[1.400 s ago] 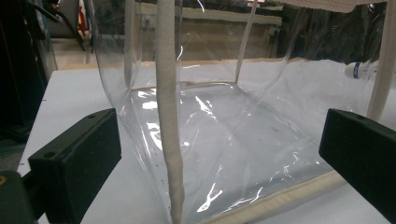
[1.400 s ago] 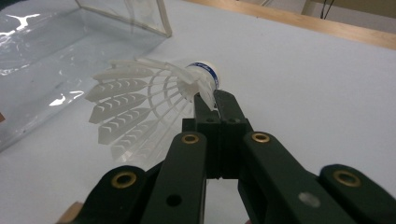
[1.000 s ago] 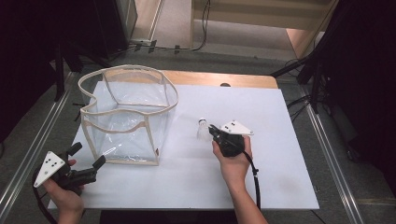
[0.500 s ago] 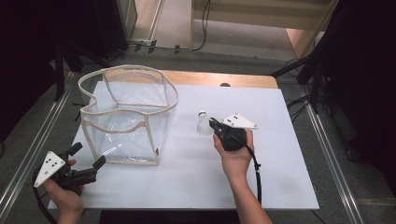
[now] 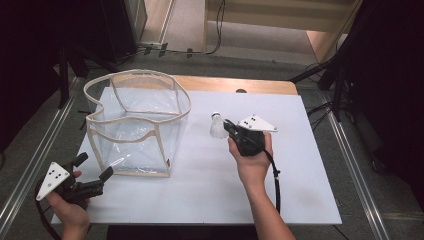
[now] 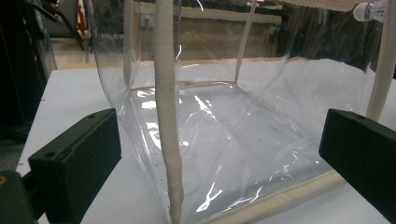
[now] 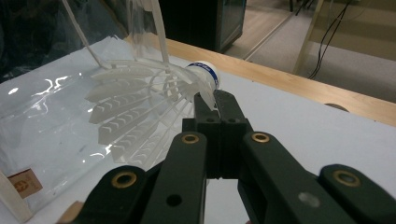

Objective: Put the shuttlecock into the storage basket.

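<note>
1. Two grippers are in our hands at the white table (image 5: pixel 300 190), one in each hand.
2. Our right gripper (image 5: pixel 227 125) is clenched on a white shuttlecock (image 5: pixel 217 128). In the right gripper view the jaws are pressed together at the base of the feathers, just beside the cork tip with the blue band (image 7: pixel 205 74).
3. We hold the shuttlecock above the table, near the middle, just to the right of the clear plastic bag (image 5: pixel 135 125). It is not touching the bag, as far as we can see from the high view.
4. The cork tip points to the far side and the feathers (image 7: pixel 135 116) spread toward the bag.
5. Our right hand (image 5: pixel 252 160) is around the gripper body, and the cable (image 5: pixel 276 185) goes down along the forearm.
6. Our left gripper (image 5: pixel 92 170) is released: the jaws are wide apart and nothing is between the pads.
7. It stays at the near left corner of the table, with the jaws pointed at the near side of the bag. In the left gripper view the cream seam (image 6: pixel 167 121) of the bag stands upright between the two jaws, but they do not touch it.
8. The bag stands open on the left half of the table, with a cream edge around its mouth (image 5: pixel 150 75).
9. A wooden strip (image 5: pixel 240 85) shows at the far edge of the table.
</note>
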Action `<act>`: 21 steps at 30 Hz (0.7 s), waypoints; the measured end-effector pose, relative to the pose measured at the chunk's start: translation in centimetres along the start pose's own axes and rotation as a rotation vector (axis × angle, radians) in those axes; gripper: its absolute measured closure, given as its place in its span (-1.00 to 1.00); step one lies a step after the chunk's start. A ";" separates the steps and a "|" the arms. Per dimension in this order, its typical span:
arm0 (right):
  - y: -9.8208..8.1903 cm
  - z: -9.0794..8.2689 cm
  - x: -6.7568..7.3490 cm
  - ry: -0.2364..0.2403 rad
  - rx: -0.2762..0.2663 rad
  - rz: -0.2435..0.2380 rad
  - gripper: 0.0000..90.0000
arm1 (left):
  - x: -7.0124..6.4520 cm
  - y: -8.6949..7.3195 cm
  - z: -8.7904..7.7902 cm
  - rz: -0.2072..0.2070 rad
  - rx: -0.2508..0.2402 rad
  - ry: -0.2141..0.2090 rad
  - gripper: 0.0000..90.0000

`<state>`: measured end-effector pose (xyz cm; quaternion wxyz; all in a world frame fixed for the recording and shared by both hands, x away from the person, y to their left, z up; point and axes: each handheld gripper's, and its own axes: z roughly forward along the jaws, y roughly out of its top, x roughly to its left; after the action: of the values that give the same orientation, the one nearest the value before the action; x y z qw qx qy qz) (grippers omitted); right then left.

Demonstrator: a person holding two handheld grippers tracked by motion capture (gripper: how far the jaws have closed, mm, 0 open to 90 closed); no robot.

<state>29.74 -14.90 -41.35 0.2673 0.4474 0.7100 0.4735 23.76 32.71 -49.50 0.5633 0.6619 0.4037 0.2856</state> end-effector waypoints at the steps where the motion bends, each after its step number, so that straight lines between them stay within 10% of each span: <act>1: 0.1 0.0 0.0 0.001 -0.002 -0.005 0.94 | 0.0 0.0 0.0 0.001 0.000 0.000 -1.00; 21: 2.7 -0.3 0.1 0.011 -0.039 -0.021 0.94 | 0.0 0.0 0.0 0.000 -0.001 -0.001 -1.00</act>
<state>30.51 -14.57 -38.72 0.2771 0.4318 0.7068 0.4871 23.78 32.72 -49.51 0.5637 0.6618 0.4035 0.2854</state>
